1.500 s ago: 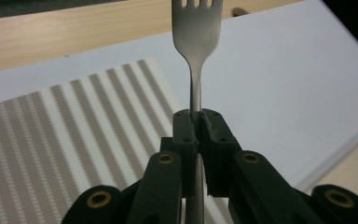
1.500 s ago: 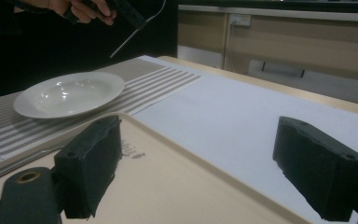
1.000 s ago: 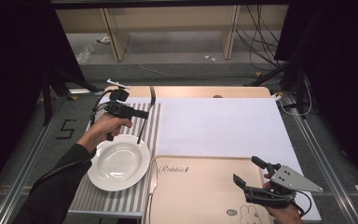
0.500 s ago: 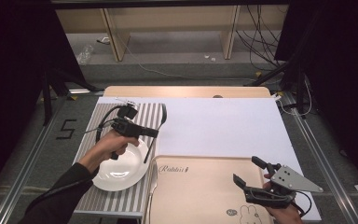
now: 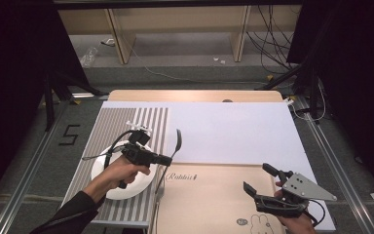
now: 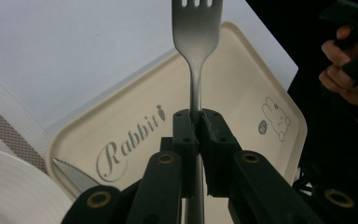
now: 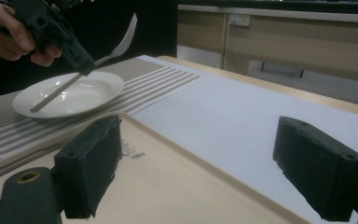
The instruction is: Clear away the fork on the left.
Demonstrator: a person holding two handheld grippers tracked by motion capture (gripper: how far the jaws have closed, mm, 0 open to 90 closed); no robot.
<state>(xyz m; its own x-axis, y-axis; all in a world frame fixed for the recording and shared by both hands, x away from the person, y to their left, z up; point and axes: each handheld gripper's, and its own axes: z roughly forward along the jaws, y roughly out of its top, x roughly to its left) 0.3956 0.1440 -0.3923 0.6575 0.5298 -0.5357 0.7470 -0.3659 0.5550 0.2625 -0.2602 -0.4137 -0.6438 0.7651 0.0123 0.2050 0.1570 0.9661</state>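
My left gripper (image 5: 168,159) is shut on the handle of a metal fork (image 5: 177,138), just above the right rim of a white plate (image 5: 108,187) on a striped placemat (image 5: 107,126). In the left gripper view the pads (image 6: 184,135) clamp the fork (image 6: 196,37), whose tines point away over a beige tray (image 6: 242,93) printed "Rabbit". My right gripper (image 5: 256,176) stands open over the tray's near right part (image 5: 214,204), nothing between its pads (image 7: 88,168). The right gripper view shows the left gripper (image 7: 56,32) holding the fork (image 7: 121,39) above the plate (image 7: 93,91).
A white sheet (image 5: 233,131) covers the table's far and right part. A knife blade (image 6: 72,170) lies between plate and tray. Wooden shelving (image 5: 175,29) and cables stand on the floor beyond the table. Dark curtains flank both sides.
My left gripper has carried the fork from the far part of the placemat toward the near side and right, now over the plate's right rim by the tray. The right gripper has not moved.
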